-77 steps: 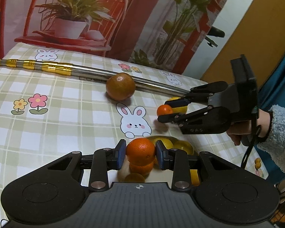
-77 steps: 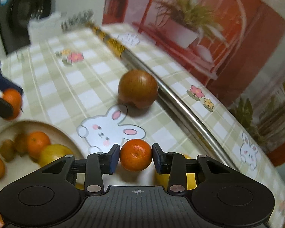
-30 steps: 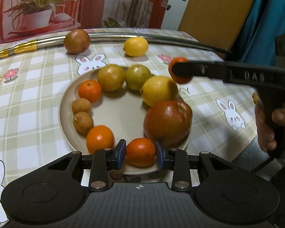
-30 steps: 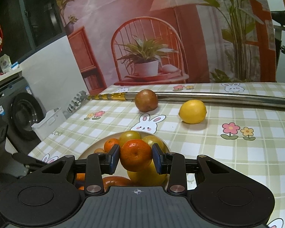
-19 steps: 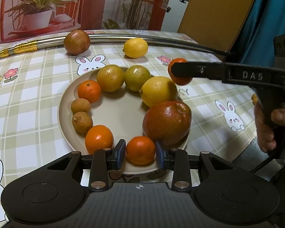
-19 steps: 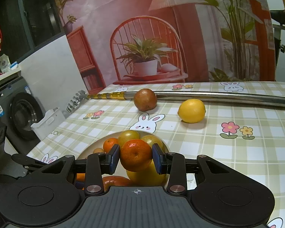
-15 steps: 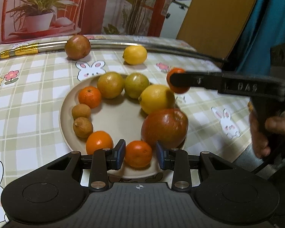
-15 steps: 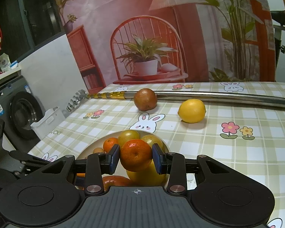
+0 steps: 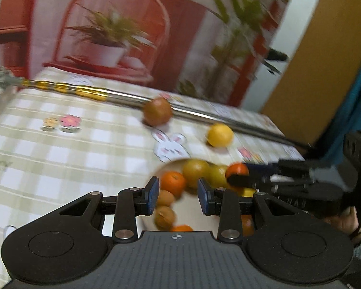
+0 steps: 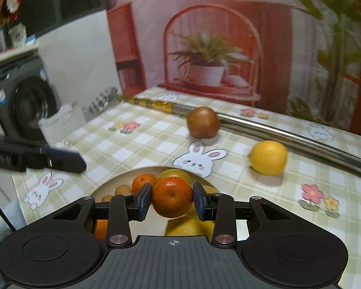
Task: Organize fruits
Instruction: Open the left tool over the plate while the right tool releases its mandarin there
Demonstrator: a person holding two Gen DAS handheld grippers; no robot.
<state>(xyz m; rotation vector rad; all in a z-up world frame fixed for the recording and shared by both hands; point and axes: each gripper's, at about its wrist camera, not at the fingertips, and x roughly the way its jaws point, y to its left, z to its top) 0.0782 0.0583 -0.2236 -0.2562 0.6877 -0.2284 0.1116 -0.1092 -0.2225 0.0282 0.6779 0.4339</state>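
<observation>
Both wrist cameras look low along their fingers across the plate (image 9: 164,168) of fruit, which both views share.

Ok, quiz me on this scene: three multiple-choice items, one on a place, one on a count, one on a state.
1. Where is the lemon?
A. on the cloth, off the plate
B. between a gripper's fingers
C. on the floor

2. How many fruits lie on the cloth, off the plate?
A. one
B. four
C. two

3. How is the right gripper?
A. open and empty
B. shut on an orange
C. shut on the lemon

Key:
1 A: the lemon sits on the checked cloth beyond the plate's rim.
2 C: only the lemon and the brown fruit lie off the plate.
3 B: both blue pads press the sides of the orange.
</observation>
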